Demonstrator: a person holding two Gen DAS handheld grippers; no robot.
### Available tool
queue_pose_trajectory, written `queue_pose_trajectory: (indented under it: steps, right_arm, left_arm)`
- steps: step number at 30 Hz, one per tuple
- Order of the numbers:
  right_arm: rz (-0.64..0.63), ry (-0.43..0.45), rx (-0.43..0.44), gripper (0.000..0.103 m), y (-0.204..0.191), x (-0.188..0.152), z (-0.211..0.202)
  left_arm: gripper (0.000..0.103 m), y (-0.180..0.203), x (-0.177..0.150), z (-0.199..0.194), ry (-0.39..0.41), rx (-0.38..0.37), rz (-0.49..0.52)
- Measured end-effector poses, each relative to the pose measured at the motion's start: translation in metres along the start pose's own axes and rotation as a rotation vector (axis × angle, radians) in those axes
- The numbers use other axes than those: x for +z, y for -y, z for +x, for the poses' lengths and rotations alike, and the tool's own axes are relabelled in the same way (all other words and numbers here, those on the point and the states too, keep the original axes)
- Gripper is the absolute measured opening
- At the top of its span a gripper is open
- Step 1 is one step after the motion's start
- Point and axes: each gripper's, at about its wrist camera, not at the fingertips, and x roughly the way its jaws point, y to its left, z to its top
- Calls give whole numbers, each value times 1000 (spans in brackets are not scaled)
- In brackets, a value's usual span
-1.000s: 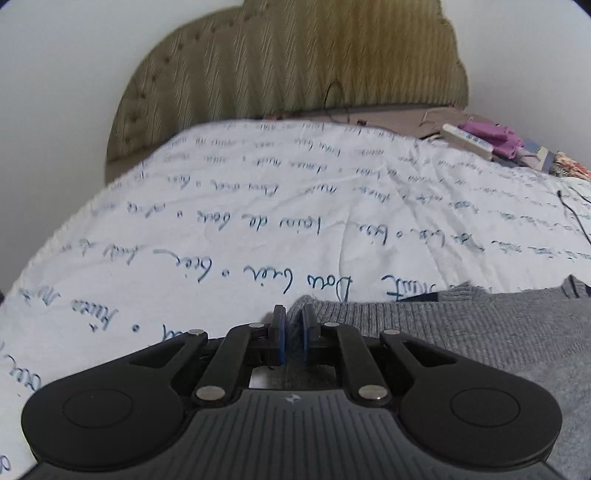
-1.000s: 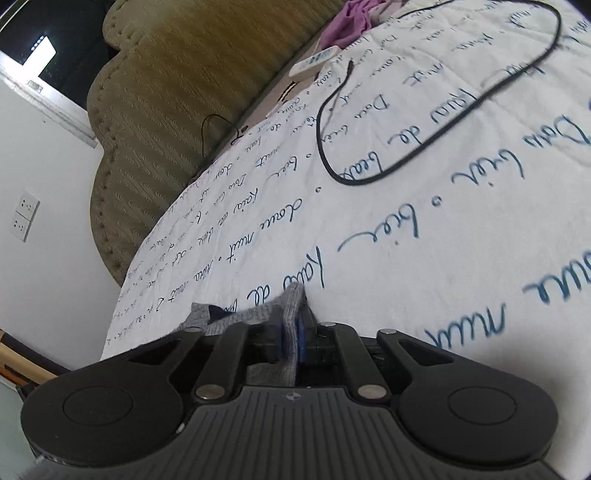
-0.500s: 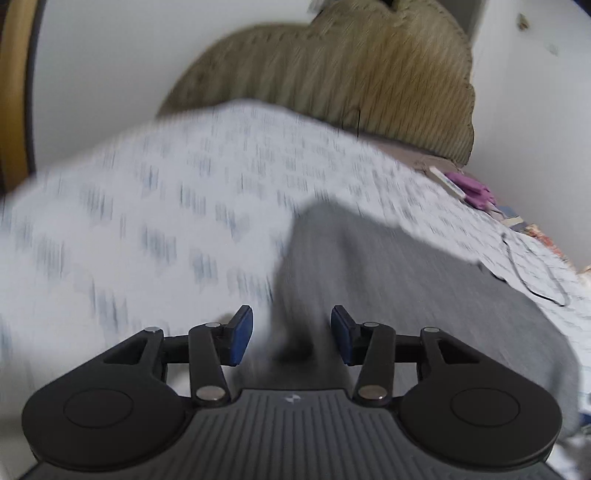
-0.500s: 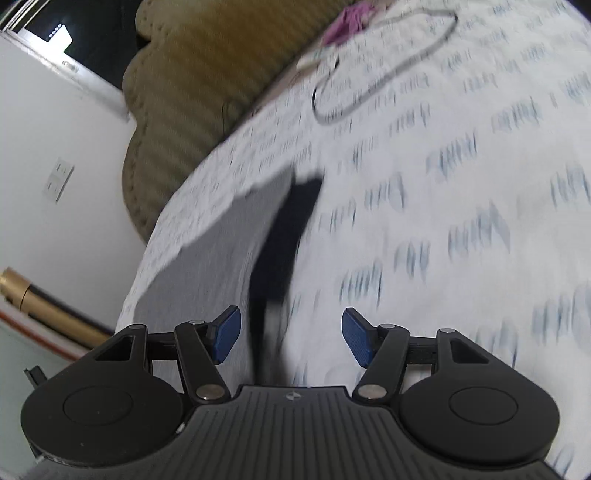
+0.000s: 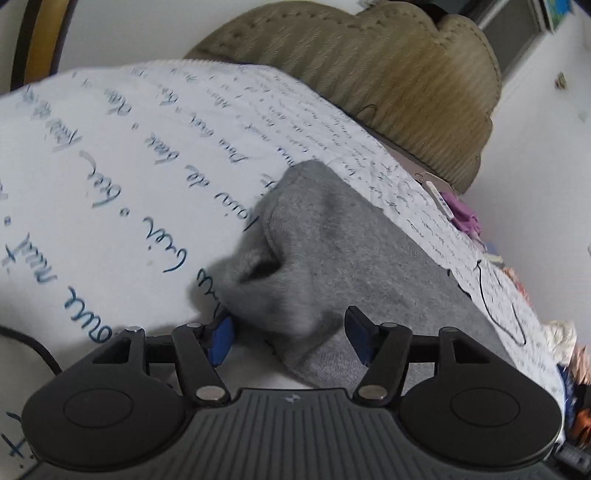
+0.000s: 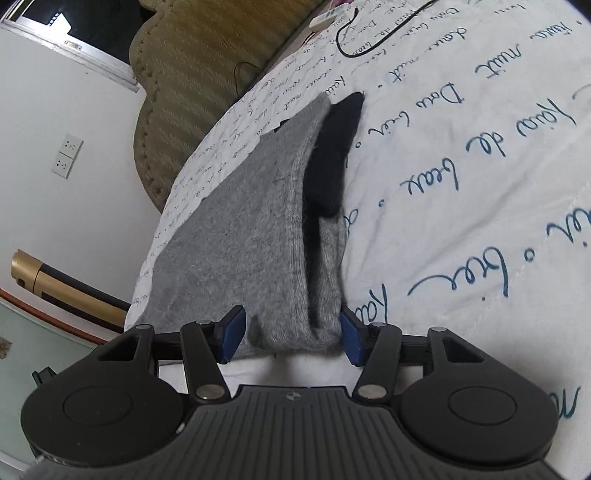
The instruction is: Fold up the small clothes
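A small grey knit garment (image 5: 354, 251) lies folded on the white bedspread with blue script (image 5: 122, 162). My left gripper (image 5: 290, 341) is open, its blue pads (image 5: 221, 339) on either side of the garment's near rumpled corner. In the right wrist view the garment (image 6: 258, 229) shows a dark navy part (image 6: 332, 155) along its right edge. My right gripper (image 6: 291, 338) is open, with the garment's near edge lying between its blue pads (image 6: 349, 339).
A tufted olive headboard (image 5: 388, 74) stands at the far end of the bed. A black cable (image 5: 495, 291) loops on the bedspread, also in the right wrist view (image 6: 373, 33). A white remote (image 5: 439, 197) and purple cloth (image 5: 463, 214) lie near the headboard.
Both grippers were shut on the grey garment's edges a second ago. They opened and let it go, and it now lies folded on the bed.
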Motion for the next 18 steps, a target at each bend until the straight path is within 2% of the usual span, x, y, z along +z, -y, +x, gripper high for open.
queue_pose_trajectory:
  steps: [1, 2, 3, 4, 7, 10, 11, 14, 15, 16, 17, 18]
  right_arm:
    - [-8, 4, -9, 38, 0, -1, 2]
    - [-26, 4, -31, 31, -1, -2, 5]
    - [-43, 1, -59, 13, -2, -2, 8]
    - [-42, 11, -68, 13, -2, -2, 8]
    - [-52, 55, -63, 12, -6, 1, -5]
    - [-55, 31, -90, 10, 0, 4, -11]
    - [-58, 13, -117, 12, 5, 2, -8]
    - [-34, 19, -109, 12, 14, 1, -5]
    - [-28, 17, -108, 11, 12, 1, -6]
    - [-34, 10, -111, 24, 9, 0, -8]
    - [-38, 7, -111, 23, 6, -1, -11]
    - [-38, 11, -105, 23, 2, 1, -17]
  left_arm:
    - [57, 1, 0, 2, 10, 5, 10]
    - [50, 4, -1, 4, 21, 33, 36]
    - [22, 8, -1, 6, 29, 74, 66]
    - [9, 10, -1, 8, 22, 93, 88]
    - [6, 8, 2, 8, 2, 88, 114]
    - [6, 8, 3, 10, -15, 91, 168]
    - [6, 8, 2, 11, -11, 94, 181]
    - [7, 16, 0, 10, -4, 118, 243]
    - [9, 20, 1, 6, -12, 124, 273]
    - [11, 24, 3, 0, -19, 127, 309]
    - [14, 26, 6, -7, -20, 135, 342]
    - [24, 28, 7, -17, -6, 147, 368]
